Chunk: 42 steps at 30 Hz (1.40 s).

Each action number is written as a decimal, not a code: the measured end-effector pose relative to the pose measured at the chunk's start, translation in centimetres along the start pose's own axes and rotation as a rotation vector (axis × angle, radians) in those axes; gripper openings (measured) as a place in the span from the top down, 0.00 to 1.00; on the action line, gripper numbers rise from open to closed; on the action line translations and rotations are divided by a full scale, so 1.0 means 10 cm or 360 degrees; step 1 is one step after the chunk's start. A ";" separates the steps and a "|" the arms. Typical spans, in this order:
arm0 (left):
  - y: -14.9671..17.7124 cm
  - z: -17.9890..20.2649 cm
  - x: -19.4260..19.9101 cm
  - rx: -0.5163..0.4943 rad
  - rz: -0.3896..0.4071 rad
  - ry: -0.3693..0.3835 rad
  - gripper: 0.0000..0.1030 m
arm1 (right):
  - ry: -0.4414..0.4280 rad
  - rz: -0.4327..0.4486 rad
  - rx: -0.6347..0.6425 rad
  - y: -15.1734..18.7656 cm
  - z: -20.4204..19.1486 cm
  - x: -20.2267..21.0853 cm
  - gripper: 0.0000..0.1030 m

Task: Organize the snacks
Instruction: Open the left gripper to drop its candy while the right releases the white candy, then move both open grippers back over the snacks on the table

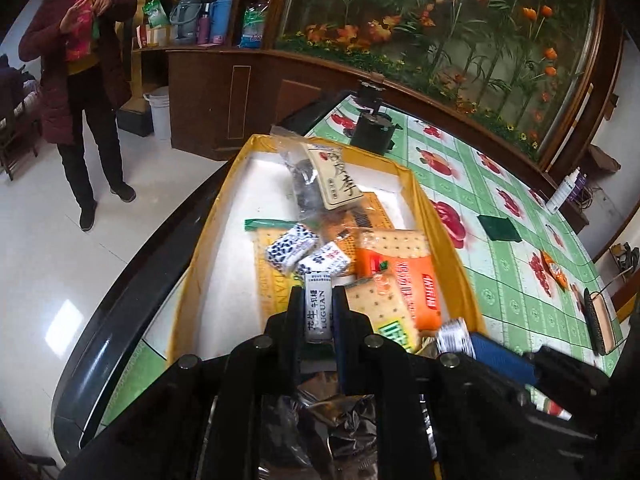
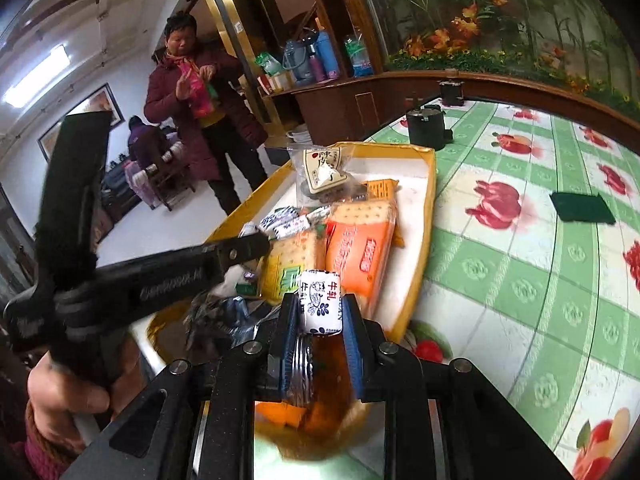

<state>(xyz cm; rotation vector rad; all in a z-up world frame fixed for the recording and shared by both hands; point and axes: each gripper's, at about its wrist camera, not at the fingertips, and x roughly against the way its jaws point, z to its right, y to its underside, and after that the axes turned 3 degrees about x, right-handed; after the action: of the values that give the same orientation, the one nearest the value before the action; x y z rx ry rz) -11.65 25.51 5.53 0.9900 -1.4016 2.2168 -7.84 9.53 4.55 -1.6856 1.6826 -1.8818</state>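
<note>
A green checked tablecloth (image 2: pixel 520 280) printed with red fruit covers the table. On it stand a black pot (image 2: pixel 427 127) and, well apart, a dark green square pad (image 2: pixel 582 207). A person in a maroon coat (image 1: pixel 76 64) stands on the white tiled floor (image 1: pixel 48 264) beside a wooden cabinet (image 1: pixel 208 92) holding thermos flasks (image 1: pixel 208 20).

The small white candy wrapper with dark blue print (image 1: pixel 318 312) pinched upright between black fingers reads "LUGUAN" beside the characters 花生. Another white, blue-patterned candy wrapper (image 2: pixel 321 303) shows 牛轧. The cream card label on the clear bag of dark fruit (image 1: pixel 334 180) carries a large 李.
</note>
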 end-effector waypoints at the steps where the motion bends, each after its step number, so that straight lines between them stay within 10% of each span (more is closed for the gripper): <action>1: 0.00 -0.02 -0.02 0.0001 0.0000 -0.0004 0.88 | 0.0003 0.0003 -0.0001 -0.02 -0.01 -0.02 0.76; 8: 0.04 -0.11 -0.04 -0.0052 0.0005 -0.0033 0.88 | -0.0047 -0.0064 -0.0060 -0.11 0.04 -0.13 0.72; 14: 0.04 -0.08 0.06 -0.0063 0.0055 -0.0034 0.87 | -0.0048 0.0118 -0.0042 -0.21 0.10 0.26 0.32; 22: 0.01 0.20 0.38 -0.0156 0.0186 0.0026 0.78 | 0.0413 0.0395 0.0050 -0.29 0.16 0.89 0.00; 27: 0.01 0.53 0.48 -0.0257 0.0208 0.0119 0.74 | 0.0080 0.0457 -0.0124 -0.20 0.60 1.18 0.00; 30: 0.01 0.73 0.45 -0.0311 0.0163 0.0187 0.74 | 0.0121 0.0277 -0.0209 -0.17 0.90 1.09 0.05; 37: 0.03 1.35 0.29 -0.0472 0.0027 0.0302 0.72 | 0.0178 0.0340 -0.0573 0.03 1.79 1.29 0.36; 42: -0.07 1.92 0.05 -0.0581 -0.0132 0.0378 0.39 | 0.0065 0.0300 -0.0877 0.12 2.48 1.42 0.66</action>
<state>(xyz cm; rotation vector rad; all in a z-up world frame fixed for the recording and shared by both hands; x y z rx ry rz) -4.38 8.74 11.56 0.6254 -1.5469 1.8558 4.56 -16.07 6.89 -1.5669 2.4426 -1.4603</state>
